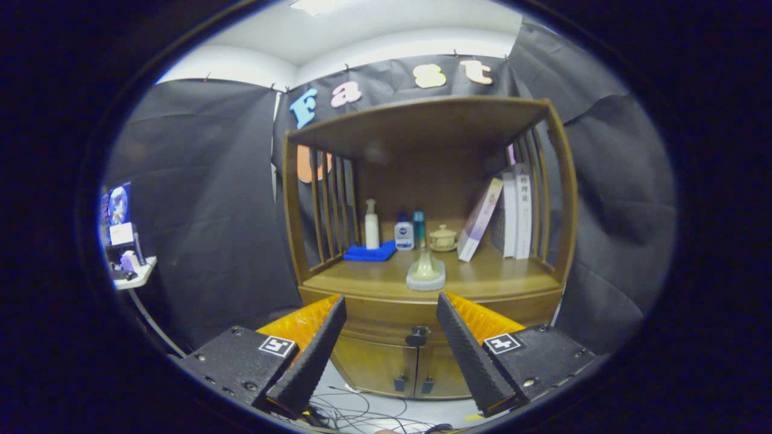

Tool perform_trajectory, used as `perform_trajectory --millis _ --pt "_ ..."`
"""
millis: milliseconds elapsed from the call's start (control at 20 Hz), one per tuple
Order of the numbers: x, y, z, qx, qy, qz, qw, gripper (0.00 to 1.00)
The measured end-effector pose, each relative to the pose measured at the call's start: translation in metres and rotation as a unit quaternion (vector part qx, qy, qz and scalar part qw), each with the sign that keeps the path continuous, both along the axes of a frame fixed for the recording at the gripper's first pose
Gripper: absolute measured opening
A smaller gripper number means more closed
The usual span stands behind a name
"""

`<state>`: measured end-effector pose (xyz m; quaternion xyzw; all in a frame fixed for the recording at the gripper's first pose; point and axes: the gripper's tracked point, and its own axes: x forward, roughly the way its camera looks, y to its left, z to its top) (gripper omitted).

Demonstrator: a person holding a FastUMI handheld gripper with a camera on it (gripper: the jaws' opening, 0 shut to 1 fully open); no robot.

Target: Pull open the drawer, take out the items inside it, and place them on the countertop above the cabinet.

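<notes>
Gripper view: fisheye camera mounted on the gripper [391,304], looking forward along its two spread-apart fingers, level with the countertop front edge of the brown wooden cabinet [422,283]. Faces the cabinet square-on from a moderate standoff, its dark drawer knob [417,335] framed between the fingers, black cloth walls behind.

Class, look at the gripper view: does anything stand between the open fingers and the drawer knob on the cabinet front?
Nothing visible does. The gripper is open and holds nothing, and the drawer knob shows in the gap between its fingers, some way beyond them, with no object in between.
</notes>
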<state>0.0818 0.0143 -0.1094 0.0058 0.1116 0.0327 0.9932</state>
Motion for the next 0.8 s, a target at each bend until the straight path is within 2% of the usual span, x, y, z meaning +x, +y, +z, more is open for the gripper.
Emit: perform_trajectory --millis 200,350,550,800 --pt "-0.055 -0.019 0.063 0.01 -0.029 0.02 0.999 0.99" --pt "-0.093 -0.036 0.096 0.014 -0.051 0.019 0.998 0.99" --pt "-0.132 -0.054 0.123 0.019 -0.078 0.016 0.997 0.99" --pt "-0.152 -0.071 0.132 0.011 -0.102 0.013 0.995 0.98"
